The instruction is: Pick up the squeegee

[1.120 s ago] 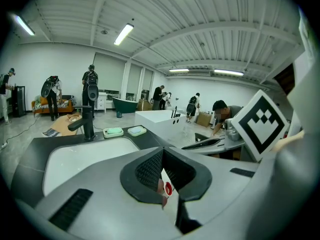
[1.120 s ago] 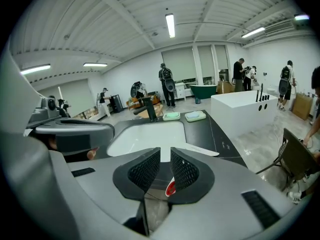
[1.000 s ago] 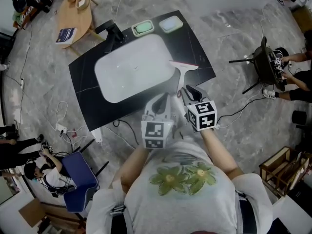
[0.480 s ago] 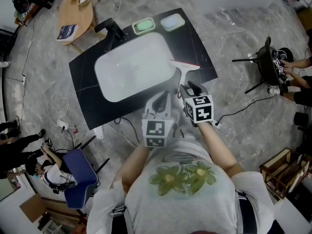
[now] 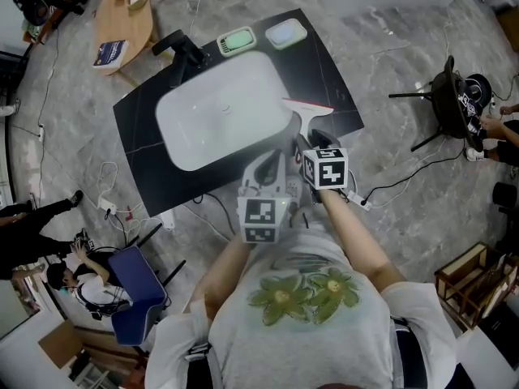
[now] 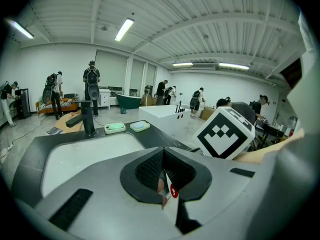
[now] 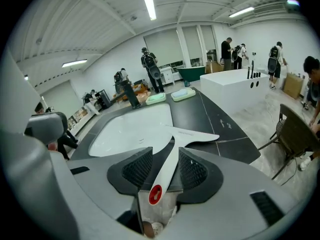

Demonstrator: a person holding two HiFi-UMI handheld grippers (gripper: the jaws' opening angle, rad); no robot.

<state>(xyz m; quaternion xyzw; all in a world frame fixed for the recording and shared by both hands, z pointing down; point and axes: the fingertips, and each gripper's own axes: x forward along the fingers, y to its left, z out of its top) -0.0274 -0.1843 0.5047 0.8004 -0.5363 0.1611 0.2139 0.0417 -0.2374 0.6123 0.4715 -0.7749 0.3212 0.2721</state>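
Left gripper [image 6: 162, 169]: pads together on nothing, held close on the left of the right gripper [image 7: 165, 171], aimed shallowly down over the sink [image 6: 85, 156]; small white-and-red bit low behind the pads, possibly part of the tool, too cramped to tell. Squeegee [image 7: 192, 134]: flat on the black counter [image 7: 225, 129] at the sink's right rim, blade far, red-tipped handle near. Right gripper: jaws just opened wide, now astride the handle, pads not yet pressing. Judged step: closing for the lift. Best to square the pads to the handle, slightly skewed between them, seat low, clamp mid-handle, then lift straight. Right hand pitched steeply down, forearm reaching ahead of the chest.
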